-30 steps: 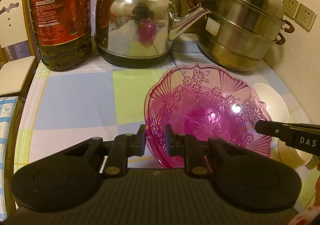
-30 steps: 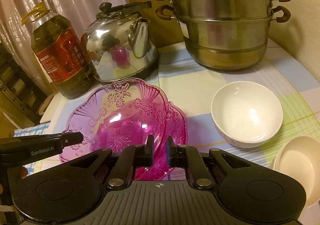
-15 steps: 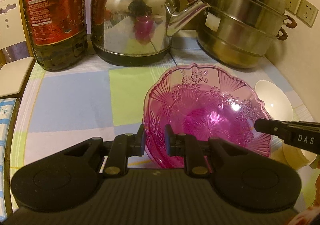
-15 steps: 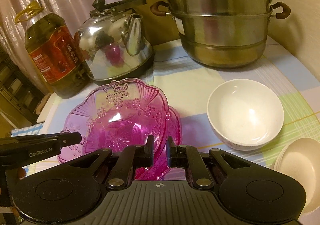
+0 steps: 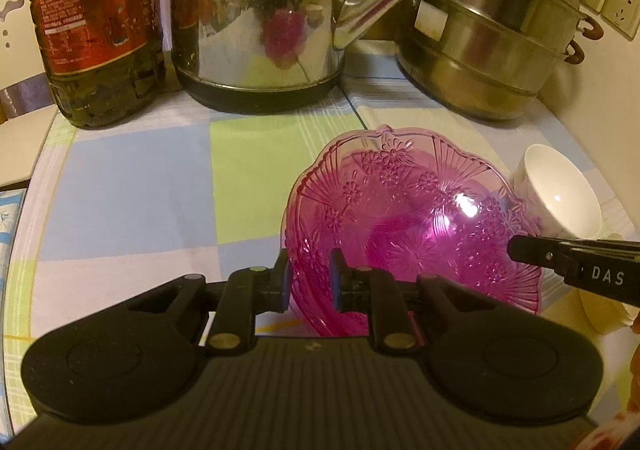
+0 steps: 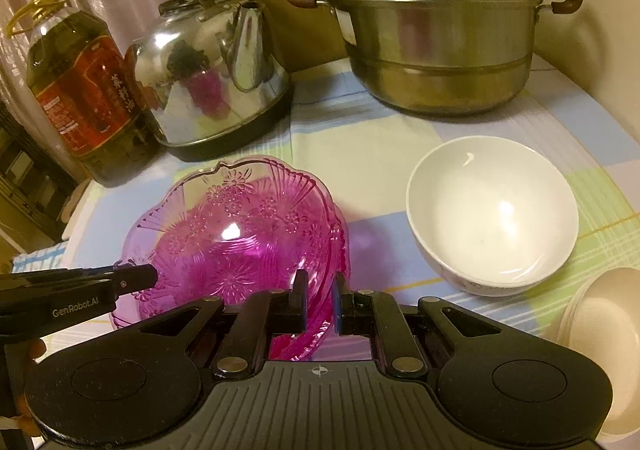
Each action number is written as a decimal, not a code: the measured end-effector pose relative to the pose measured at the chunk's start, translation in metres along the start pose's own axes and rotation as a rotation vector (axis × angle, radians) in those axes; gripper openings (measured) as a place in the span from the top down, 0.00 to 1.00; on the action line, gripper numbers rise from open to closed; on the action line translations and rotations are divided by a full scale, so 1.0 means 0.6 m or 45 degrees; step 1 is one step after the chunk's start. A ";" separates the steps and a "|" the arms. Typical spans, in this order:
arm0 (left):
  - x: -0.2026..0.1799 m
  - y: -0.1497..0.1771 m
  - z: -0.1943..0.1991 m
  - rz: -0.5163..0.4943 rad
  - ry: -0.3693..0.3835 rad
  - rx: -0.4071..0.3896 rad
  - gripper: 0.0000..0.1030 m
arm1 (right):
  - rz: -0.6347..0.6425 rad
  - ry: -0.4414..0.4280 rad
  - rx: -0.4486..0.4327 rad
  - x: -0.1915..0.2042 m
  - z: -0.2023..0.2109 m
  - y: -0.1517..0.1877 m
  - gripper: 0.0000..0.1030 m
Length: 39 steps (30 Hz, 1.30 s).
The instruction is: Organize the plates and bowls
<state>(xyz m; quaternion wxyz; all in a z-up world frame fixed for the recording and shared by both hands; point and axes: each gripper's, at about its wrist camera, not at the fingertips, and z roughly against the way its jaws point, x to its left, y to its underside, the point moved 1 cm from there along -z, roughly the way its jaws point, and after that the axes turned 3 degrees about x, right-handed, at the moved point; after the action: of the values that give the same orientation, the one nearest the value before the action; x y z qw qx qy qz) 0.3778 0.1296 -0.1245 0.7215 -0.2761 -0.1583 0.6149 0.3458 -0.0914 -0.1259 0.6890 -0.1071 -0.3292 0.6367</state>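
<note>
A pink cut-glass bowl (image 5: 404,217) (image 6: 236,246) is tilted just over the checked tablecloth. It sits in or over a second pink dish (image 6: 343,246) whose rim shows at its right. My left gripper (image 5: 310,282) is shut on the bowl's near-left rim. My right gripper (image 6: 320,290) is shut on the opposite rim, and its tip (image 5: 518,248) shows in the left wrist view. A white bowl (image 6: 492,209) stands upright to the right. A stack of cream plates (image 6: 600,318) lies at the right edge.
Along the back stand an oil bottle (image 5: 92,25), a steel kettle (image 5: 260,21) and a two-tier steel steamer pot (image 6: 436,33). A wall with sockets (image 5: 616,7) closes the right side. The table's left edge (image 5: 44,153) drops toward a white chair.
Both grippers have carried the pink bowl lower and a little further toward the kettle. The grips have not changed, and the white bowl and plates have stayed put.
</note>
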 end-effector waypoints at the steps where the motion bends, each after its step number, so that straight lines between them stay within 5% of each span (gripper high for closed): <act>1: 0.000 -0.001 -0.002 -0.001 0.000 0.003 0.84 | 0.000 0.002 0.003 0.000 -0.002 0.000 0.89; 22: -0.005 0.000 -0.008 -0.042 -0.032 0.032 0.78 | -0.038 0.040 0.047 -0.011 -0.016 -0.007 0.84; 30: -0.011 0.001 0.012 -0.040 -0.027 0.032 0.78 | -0.058 0.030 0.043 -0.008 0.000 -0.003 0.61; 39: -0.022 0.012 0.059 -0.041 -0.025 0.036 0.69 | -0.052 -0.022 0.036 0.005 0.045 0.012 0.58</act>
<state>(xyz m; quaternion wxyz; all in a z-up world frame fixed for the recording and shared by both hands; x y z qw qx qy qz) 0.3492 0.1245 -0.0993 0.7337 -0.2570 -0.1612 0.6080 0.3237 -0.0949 -0.1086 0.7004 -0.0850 -0.3284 0.6280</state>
